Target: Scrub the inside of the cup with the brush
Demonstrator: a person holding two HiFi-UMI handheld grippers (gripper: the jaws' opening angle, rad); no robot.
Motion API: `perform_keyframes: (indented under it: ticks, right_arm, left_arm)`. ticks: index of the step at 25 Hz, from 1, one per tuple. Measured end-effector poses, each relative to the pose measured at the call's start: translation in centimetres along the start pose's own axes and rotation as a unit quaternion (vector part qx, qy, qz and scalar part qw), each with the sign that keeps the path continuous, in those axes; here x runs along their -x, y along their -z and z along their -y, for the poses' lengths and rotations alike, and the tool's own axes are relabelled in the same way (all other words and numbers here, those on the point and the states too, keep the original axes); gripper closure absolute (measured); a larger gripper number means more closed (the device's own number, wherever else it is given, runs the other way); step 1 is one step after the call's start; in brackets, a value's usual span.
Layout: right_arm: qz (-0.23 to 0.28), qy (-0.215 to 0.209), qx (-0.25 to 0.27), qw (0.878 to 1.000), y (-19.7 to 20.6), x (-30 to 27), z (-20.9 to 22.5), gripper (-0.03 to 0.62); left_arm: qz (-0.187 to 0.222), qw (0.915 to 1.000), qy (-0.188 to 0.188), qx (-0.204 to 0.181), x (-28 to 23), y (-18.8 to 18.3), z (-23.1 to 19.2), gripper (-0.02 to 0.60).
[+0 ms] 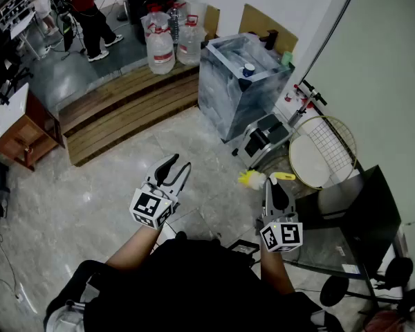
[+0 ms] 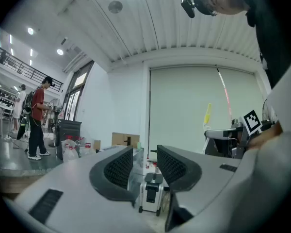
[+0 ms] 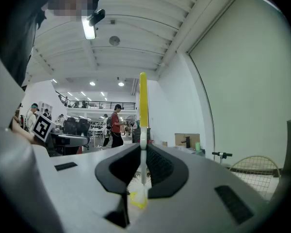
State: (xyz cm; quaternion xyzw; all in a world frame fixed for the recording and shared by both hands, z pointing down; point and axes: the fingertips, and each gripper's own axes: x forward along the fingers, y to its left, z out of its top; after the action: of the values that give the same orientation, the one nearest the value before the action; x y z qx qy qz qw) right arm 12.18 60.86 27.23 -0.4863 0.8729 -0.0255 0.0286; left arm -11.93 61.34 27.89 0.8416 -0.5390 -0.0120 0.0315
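Note:
My right gripper (image 1: pixel 273 184) is shut on a brush (image 1: pixel 254 179), whose yellow-and-white head pokes out to the left of the jaws in the head view. In the right gripper view the brush's yellow handle (image 3: pixel 143 101) stands upright, and the right gripper (image 3: pixel 144 155) pinches its white neck. My left gripper (image 1: pixel 178 164) is held level over the floor, open, with nothing between its jaws (image 2: pixel 144 155). The left gripper view also catches the brush (image 2: pixel 207 114) off to the right. No cup shows in any view.
A clear tank (image 1: pixel 238 81), a small white case (image 1: pixel 263 135) and a racket (image 1: pixel 325 151) stand ahead to the right. Water jugs (image 1: pixel 160 50) sit on a wooden step (image 1: pixel 124 106). A dark table (image 1: pixel 360 206) is at the right. People stand far off.

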Motion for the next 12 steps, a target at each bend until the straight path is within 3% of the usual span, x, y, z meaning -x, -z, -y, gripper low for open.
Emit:
perform_keyframes:
  ticks: [12]
  right_arm:
    - [-0.002, -0.012, 0.012, 1.0, 0.2, 0.3, 2.7, 0.546]
  left_arm:
    - [-0.014, 0.9999, 0.004, 0.004, -1.1, 1.0, 1.2, 0.417]
